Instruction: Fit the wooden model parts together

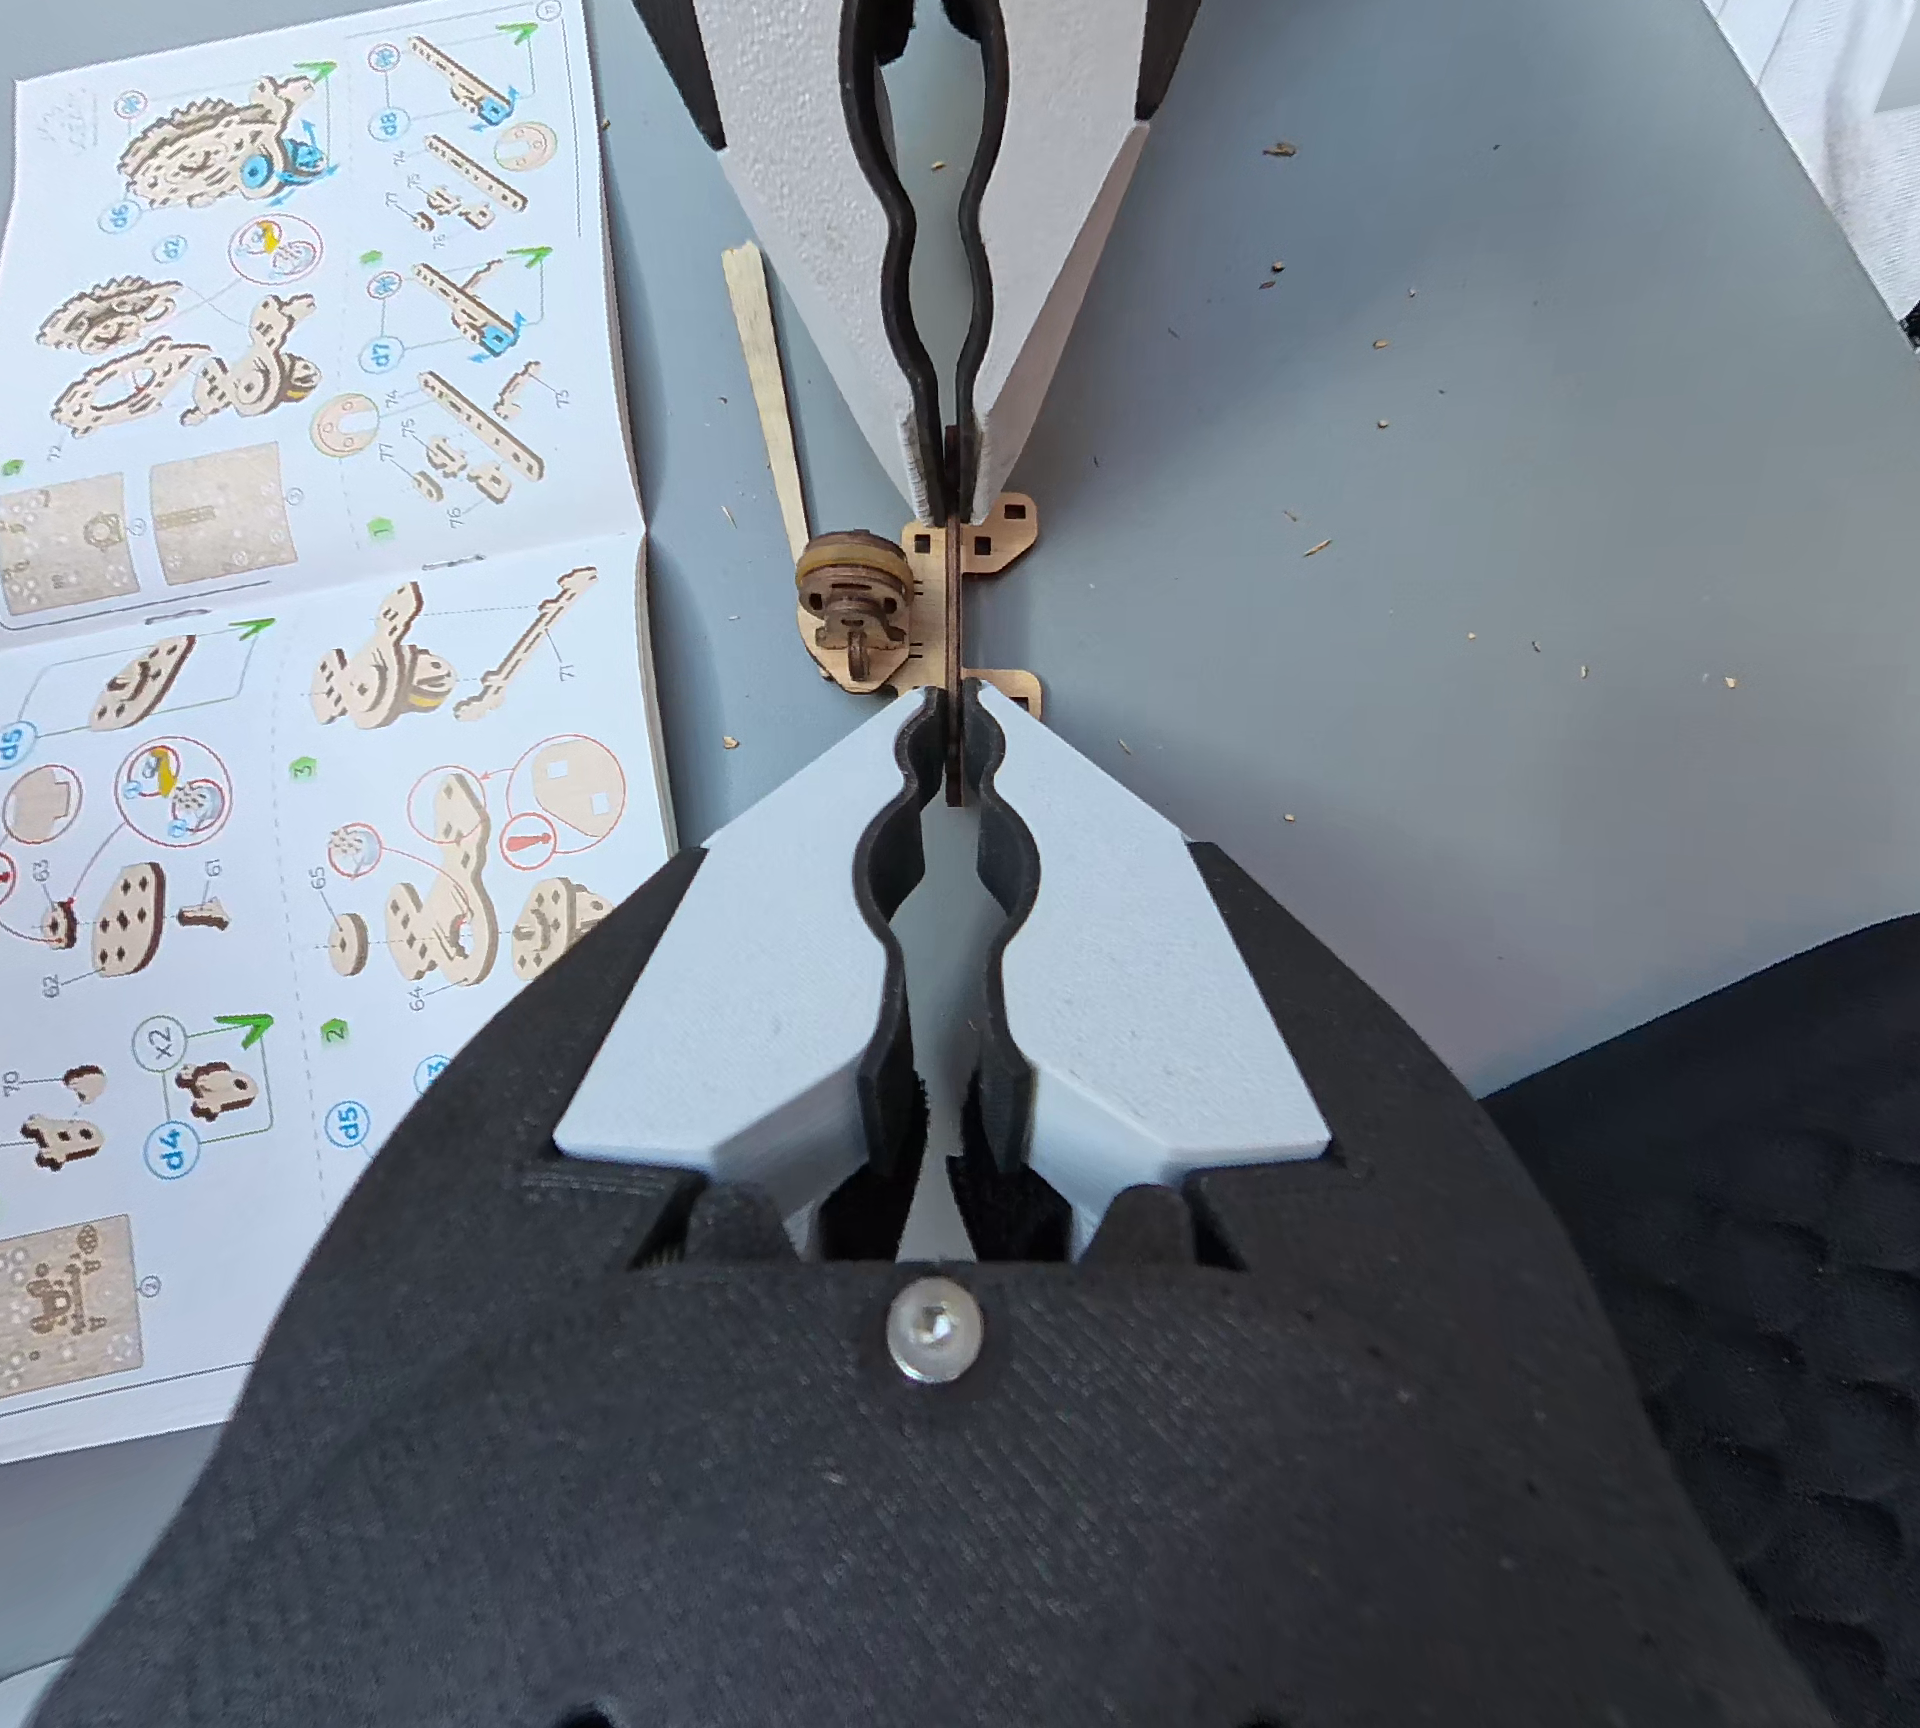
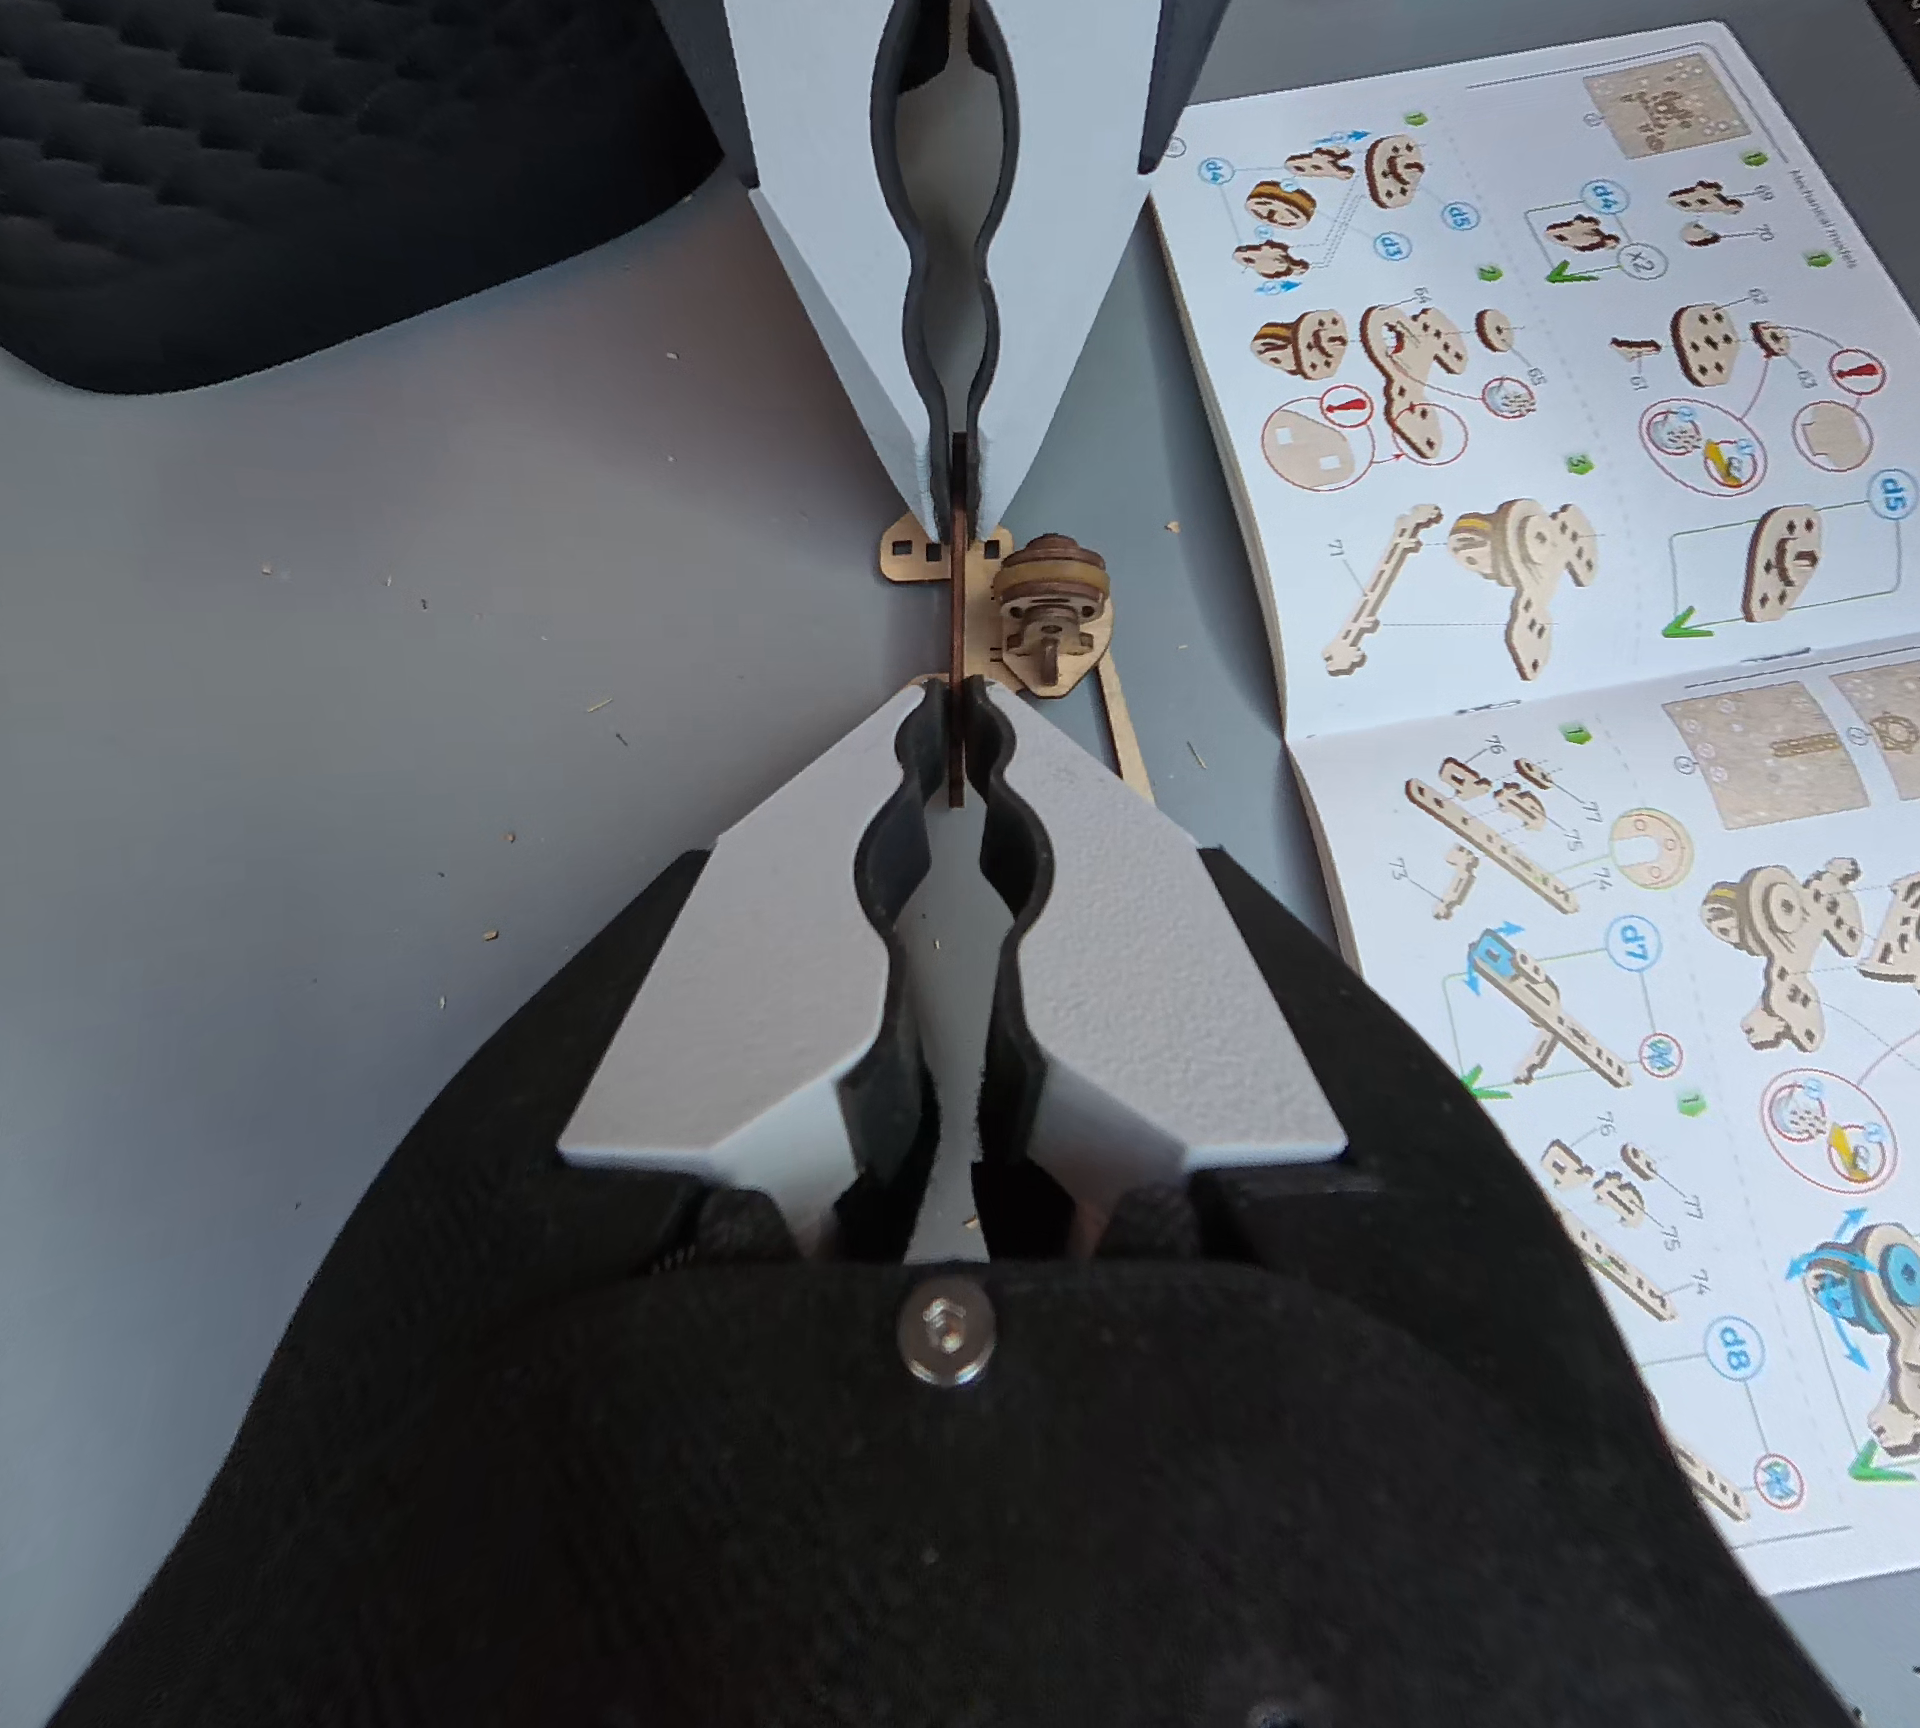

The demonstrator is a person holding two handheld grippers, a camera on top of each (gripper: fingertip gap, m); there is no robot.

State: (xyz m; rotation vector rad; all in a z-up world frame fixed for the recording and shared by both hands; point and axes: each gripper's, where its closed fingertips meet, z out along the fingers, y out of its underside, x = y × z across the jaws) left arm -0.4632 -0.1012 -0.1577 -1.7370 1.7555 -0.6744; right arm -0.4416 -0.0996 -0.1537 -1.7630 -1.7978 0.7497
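**Delicately Held: Two Grippers Share One Thin Wooden Plate**

Between your two tools, the wooden model assembly point(image 1: 940, 608) hangs just above the grey counter point(image 1: 1403, 535), near its middle. Your left gripper point(image 1: 948, 722) has its jaws pinching the near end of the flat upright plate; your right gripper point(image 2: 954, 722) pinches the opposite end, so the tips face each other with only a short span of plate between them. A round layered hub point(image 1: 854, 589) juts from one face of the plate, and slotted tabs point(image 1: 1006, 533) stick out from the other.

Judge this as light, stiff and brittle: thin laser-cut ply that likely snaps across its slots if you twist or bend it. Hold it on the flat faces near the ends, as you do now, and keep clear of the hub and tabs.

Around it, the open instruction booklet point(image 2: 1558, 639) lies toward one counter edge, a loose wooden strip point(image 1: 769, 390) rests on the counter just beside the assembly, and a black cushion point(image 2: 312, 99) sits at the opposite edge. Wood crumbs dot the counter. Nothing blocks the assembly, though the strip lies close beneath.
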